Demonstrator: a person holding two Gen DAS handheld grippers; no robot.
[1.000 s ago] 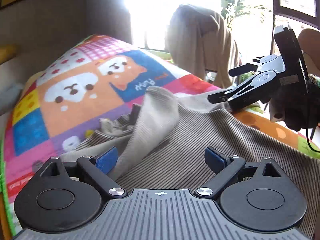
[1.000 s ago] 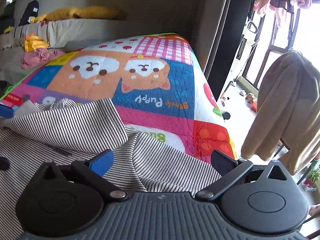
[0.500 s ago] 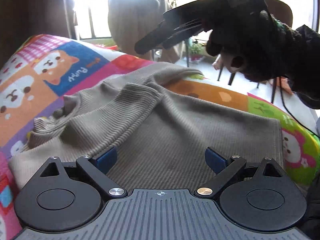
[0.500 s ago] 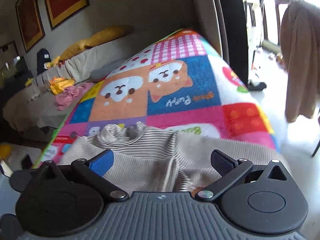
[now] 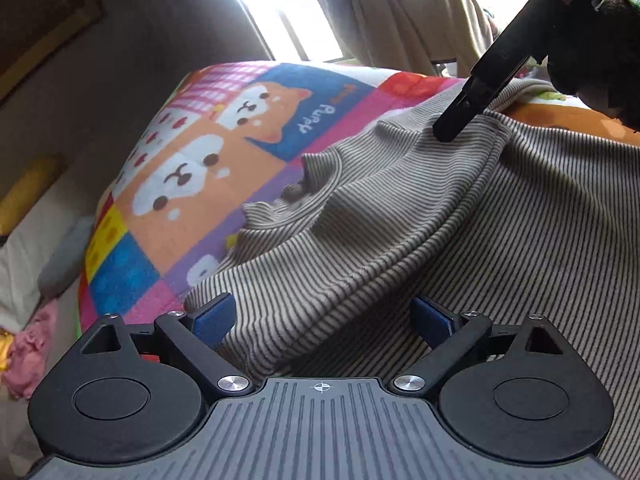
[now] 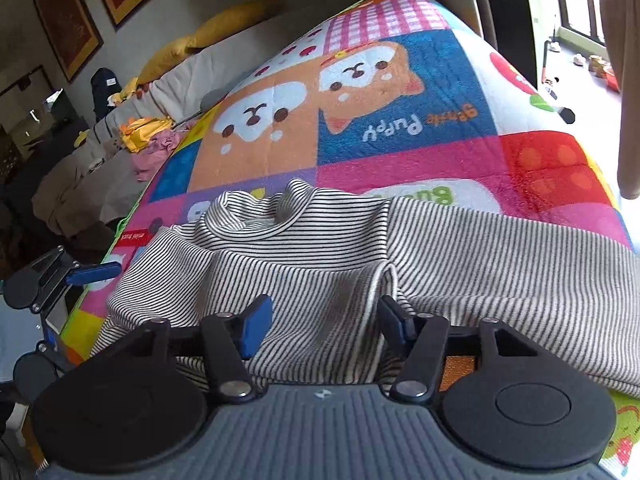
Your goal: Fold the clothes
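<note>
**Striped top spread on the puppy blanket**

A bed fills both views, covered by a bright patchwork blanket (image 6: 400,128) printed with cartoon puppies; a pale sofa (image 6: 168,92) with yellow cushions sits beyond its far side, and a window glares in the left wrist view.

On the near part of the blanket lies a striped long-sleeved top (image 6: 304,264). Its collar (image 6: 256,216) points away from the cameras toward the puppy panels, so the body runs near to far, while one sleeve (image 6: 520,264) stretches sideways to the right across the blanket.

The right gripper (image 6: 324,320) hovers low over the fabric near the sleeve seam, its blue pads apart with cloth between them but not pinched. The left gripper (image 5: 324,316) is spread wide above the near shoulder, holding nothing.
</note>
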